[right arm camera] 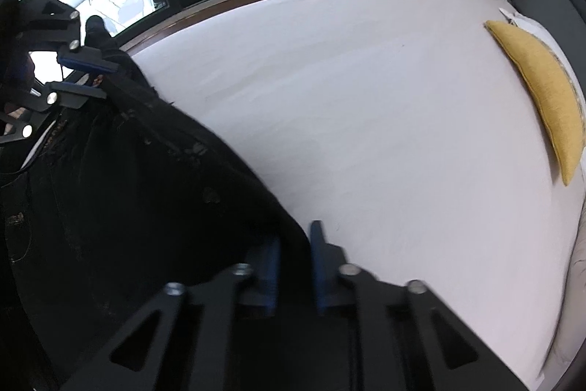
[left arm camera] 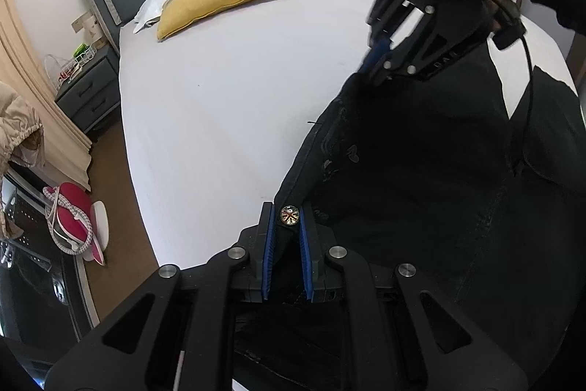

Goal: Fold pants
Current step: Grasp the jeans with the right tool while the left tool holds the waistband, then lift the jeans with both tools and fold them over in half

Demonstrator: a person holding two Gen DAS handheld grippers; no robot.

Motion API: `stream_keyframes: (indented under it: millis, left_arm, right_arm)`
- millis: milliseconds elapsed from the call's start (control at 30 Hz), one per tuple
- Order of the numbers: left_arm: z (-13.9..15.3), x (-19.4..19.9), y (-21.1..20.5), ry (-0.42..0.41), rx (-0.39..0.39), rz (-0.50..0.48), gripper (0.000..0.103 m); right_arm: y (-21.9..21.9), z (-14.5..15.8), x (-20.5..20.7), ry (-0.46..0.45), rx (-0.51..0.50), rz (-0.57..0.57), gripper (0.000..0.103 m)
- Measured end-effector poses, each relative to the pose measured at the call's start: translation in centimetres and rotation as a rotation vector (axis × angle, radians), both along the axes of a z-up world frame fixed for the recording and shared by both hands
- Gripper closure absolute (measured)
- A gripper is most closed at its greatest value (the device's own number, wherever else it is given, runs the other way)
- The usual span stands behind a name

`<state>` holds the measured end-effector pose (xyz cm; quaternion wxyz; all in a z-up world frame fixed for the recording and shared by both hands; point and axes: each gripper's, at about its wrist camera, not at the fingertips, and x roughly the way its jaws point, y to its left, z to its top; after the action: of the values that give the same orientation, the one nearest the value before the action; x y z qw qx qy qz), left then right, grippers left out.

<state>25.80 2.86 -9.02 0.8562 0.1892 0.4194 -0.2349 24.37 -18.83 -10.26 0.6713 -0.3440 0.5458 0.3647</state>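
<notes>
Left gripper [left arm camera: 287,218] pinches the pants [left arm camera: 421,178] at the button [left arm camera: 289,216] (lower centre); right gripper [right arm camera: 295,240] pinches their edge above the bed [right arm camera: 366,98].

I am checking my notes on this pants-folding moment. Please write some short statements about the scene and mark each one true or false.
1. The left gripper is shut on the waist edge of the black pants, next to a metal button. True.
2. The right gripper is open and holds nothing. False: it grips the pants edge.
3. A yellow pillow lies on the white bed. True.
4. The pants are already folded into a neat stack. False: they hang spread between the two grippers.
5. The pillow touches the pants. False: bare sheet lies between them.
</notes>
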Motion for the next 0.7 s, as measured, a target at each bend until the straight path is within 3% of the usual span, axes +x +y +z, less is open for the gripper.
stream_keyframes:
  millis: [333, 600, 700]
  left_arm:
    - [1.8, -2.0, 0.9, 0.007, -0.067, 0.030, 0.092]
    - [3.0, -6.9, 0.8, 0.023, -0.089, 0.017, 0.092]
    - [3.1, -9.7, 0.9, 0.035, -0.086, 0.009, 0.092]
  right_arm:
    - [-2.3, 1.8, -3.3, 0.054, 0.236, -0.229, 0.095]
    - [-3.2, 1.5, -6.7, 0.164, 0.433, -0.434, 0.095]
    - [-4.1, 2.3, -8.6, 0.191, 0.487, -0.464, 0.095]
